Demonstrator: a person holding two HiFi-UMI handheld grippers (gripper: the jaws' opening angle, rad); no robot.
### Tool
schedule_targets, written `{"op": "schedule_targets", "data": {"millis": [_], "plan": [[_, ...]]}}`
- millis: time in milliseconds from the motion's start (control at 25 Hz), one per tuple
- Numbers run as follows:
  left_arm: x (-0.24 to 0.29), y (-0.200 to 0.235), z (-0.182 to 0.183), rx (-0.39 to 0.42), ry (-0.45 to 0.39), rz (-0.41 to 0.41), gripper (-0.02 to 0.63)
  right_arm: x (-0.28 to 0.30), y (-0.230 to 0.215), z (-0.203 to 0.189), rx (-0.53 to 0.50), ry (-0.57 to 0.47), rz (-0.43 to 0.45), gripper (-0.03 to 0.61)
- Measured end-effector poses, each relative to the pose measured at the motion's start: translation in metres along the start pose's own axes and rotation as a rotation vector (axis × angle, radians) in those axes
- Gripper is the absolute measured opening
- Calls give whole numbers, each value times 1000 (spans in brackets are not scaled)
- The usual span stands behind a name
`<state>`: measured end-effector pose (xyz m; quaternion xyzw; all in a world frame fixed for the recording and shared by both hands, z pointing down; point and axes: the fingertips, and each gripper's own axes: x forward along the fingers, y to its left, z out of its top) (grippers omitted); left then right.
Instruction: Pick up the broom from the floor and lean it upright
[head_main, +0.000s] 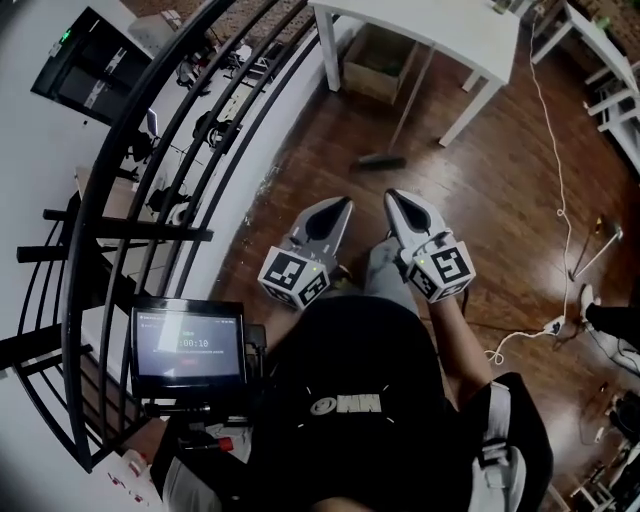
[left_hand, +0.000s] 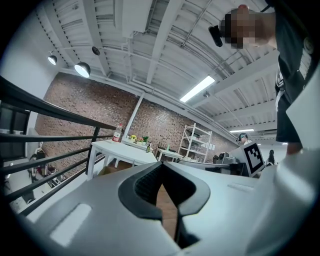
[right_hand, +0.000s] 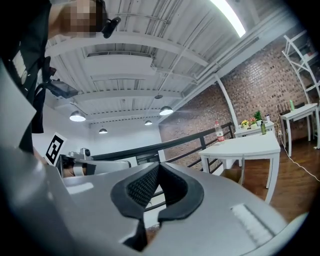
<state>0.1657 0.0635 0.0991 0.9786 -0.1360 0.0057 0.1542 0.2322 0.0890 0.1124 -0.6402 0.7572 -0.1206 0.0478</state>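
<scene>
In the head view the broom's dark head (head_main: 381, 160) rests on the wooden floor, and its thin handle (head_main: 415, 95) runs up to the front edge of the white table (head_main: 470, 40). I cannot tell whether the handle leans on the table. Both grippers are held close to the person's body, well short of the broom, pointing toward it. The left gripper (head_main: 343, 205) is shut with nothing in it, and so is the right gripper (head_main: 393, 198). In the gripper views the left gripper (left_hand: 162, 169) and the right gripper (right_hand: 157, 168) show their pads meeting, and neither view shows the broom.
A black metal railing (head_main: 150, 190) curves along the left, with a lit tablet screen (head_main: 188, 345) mounted by it. A cardboard box (head_main: 378, 62) sits under the table. A white cable (head_main: 557, 170) runs down the floor to a power strip (head_main: 552, 325) at right.
</scene>
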Motion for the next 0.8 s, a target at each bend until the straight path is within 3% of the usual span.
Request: {"op": "schedule_targets", "data": {"millis": [800], "plan": [[14,7,-8,25,46,-43,15,10,-9,7,12,-49,-32,2]]}}
